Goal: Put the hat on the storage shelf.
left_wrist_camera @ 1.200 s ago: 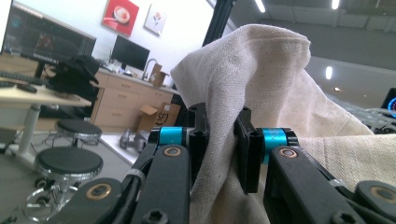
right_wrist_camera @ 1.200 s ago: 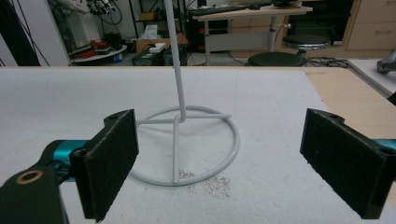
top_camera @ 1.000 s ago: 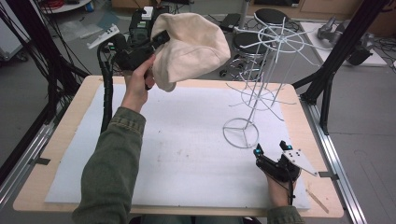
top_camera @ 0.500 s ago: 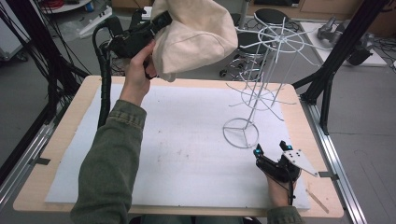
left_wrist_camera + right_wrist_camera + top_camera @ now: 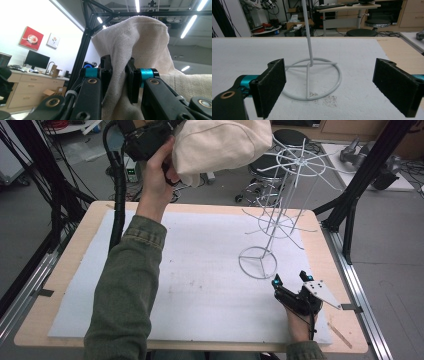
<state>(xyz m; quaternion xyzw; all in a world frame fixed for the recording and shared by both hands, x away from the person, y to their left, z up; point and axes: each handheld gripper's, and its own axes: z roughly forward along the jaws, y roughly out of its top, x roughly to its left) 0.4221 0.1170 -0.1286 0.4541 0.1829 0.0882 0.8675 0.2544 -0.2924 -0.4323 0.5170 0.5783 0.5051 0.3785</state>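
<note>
Left gripper [image 5: 117, 80] is clamped on a fold of the cream cloth hat [image 5: 225, 142], pads pinching the fabric so the rest hangs free below the grip. Hat is held high over the far left edge of the table [image 5: 65, 270], about level with the top ring of the white wire rack [image 5: 295, 160] and just left of it — looks like it's meant to go onto the rack. Left forearm reaches up and forward, wrist cocked, jaws pointing toward the rack. Right gripper [image 5: 292, 281] rests low on the white mat [image 5: 190, 270] near the rack's round base [image 5: 312, 78], jaws wide open, nothing in them; probably parked to steady the base.
</note>
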